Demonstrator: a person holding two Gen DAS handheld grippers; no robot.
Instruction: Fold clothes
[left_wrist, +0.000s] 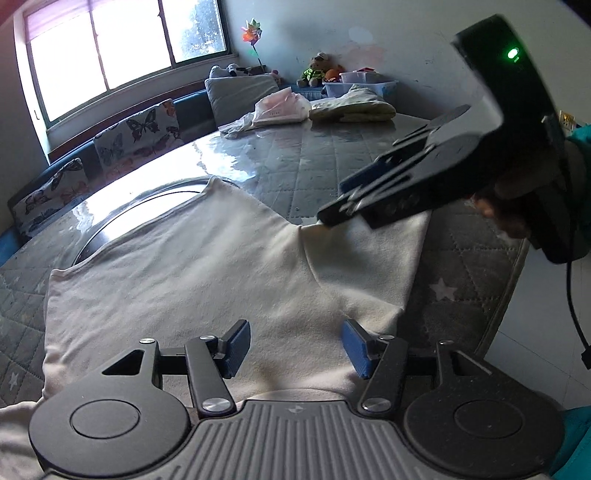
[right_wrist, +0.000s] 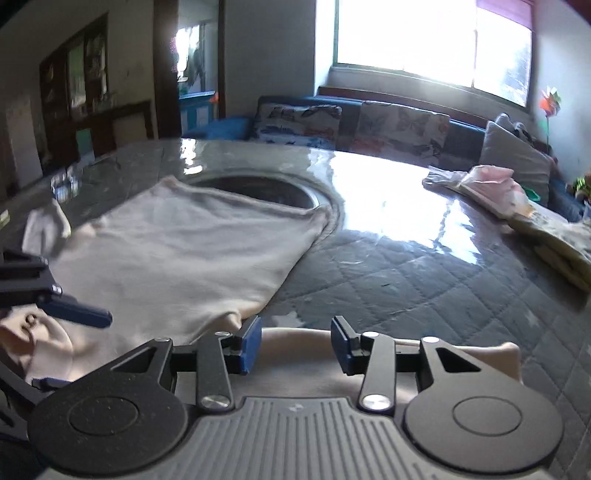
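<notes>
Right now my left gripper (left_wrist: 295, 345) hangs wide open over the white shirt (left_wrist: 177, 280) — soft, faintly wrinkled, spread flat across the quilted table cover (left_wrist: 303, 173). My right gripper (right_wrist: 295, 341) is also spread open, holding nothing, just above a sleeve — its tips near the shirt's side fold.

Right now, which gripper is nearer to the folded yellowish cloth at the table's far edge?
Right. The right gripper is on the side of the folded yellowish cloth; the left gripper hangs farther back over the white garment.

White garment (left_wrist: 177, 273) — flat, partly folded
</notes>
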